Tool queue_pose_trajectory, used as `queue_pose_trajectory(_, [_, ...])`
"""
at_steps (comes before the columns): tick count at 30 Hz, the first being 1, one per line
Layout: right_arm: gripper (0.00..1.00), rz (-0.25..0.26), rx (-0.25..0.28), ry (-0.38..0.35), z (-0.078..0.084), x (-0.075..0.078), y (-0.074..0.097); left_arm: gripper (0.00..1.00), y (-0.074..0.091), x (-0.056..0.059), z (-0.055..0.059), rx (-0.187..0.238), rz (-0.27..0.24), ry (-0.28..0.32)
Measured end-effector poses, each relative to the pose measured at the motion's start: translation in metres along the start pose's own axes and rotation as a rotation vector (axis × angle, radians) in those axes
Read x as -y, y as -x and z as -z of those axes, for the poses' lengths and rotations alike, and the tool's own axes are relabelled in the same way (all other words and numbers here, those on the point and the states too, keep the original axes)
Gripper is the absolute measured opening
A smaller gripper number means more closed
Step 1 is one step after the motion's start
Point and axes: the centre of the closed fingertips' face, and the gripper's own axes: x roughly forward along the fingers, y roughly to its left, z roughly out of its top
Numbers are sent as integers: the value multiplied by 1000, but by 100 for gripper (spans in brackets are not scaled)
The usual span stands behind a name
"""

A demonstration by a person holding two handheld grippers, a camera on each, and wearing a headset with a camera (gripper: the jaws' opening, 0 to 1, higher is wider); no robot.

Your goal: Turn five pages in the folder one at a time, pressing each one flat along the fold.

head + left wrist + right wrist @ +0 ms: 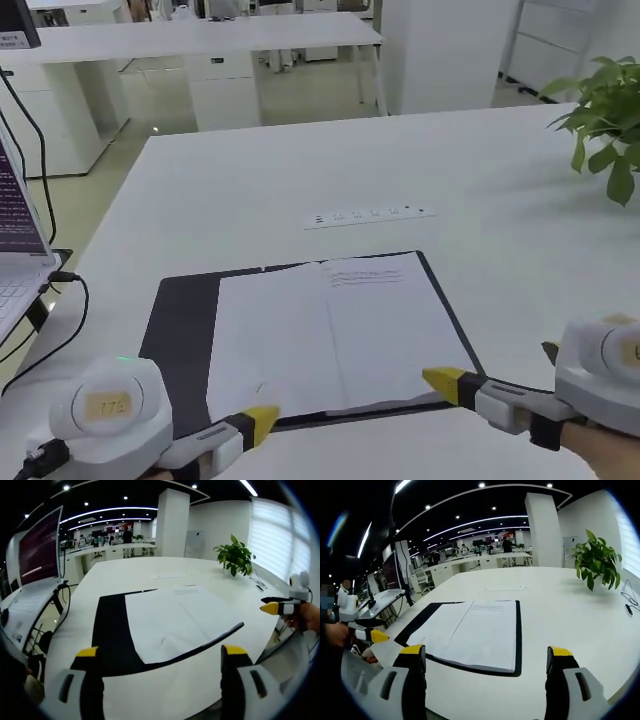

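An open black folder (180, 330) lies flat on the white table, with white pages (330, 335) spread across its middle and right. The right-hand page carries a few printed lines at its top (365, 275). My left gripper (159, 652) hovers open off the folder's (112, 640) near-left corner, nothing between its yellow-tipped jaws. My right gripper (487, 651) stands open before the folder's (517, 645) near edge, empty too. In the head view the left gripper's tip (258, 420) and the right gripper's tip (445, 382) both sit just short of the folder's front edge.
A laptop (15, 240) with cables stands at the table's left edge. A power strip inset (368, 215) lies beyond the folder. A potted plant (605, 115) stands at the far right. Other desks and a pillar (172, 522) fill the room behind.
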Motion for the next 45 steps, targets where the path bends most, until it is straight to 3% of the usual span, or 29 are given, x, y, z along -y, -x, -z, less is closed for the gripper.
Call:
queue_pose_trajectory(7, [100,-1,-10,-4,3,3,2,99,-18,21,-1,-9,48,-3])
queue_pose_trajectory(20, [99,-41,-8,0,-3,-6,12,99,-62,87,-12,-21,192,-88])
queue_pose_trajectory(27, [99,-72,-19,8,-1,-16,16,95,-95,131,-17,-24,281,-142])
queue_pose_trajectory(38, [98,-102,-27,11,-2,-22,20,89,-138,177,-9,-45,344,-180])
queue_pose_trajectory(45, [98,-101,-27,0,-1,-20,20,84,-158,195,-12,-25,342,-151])
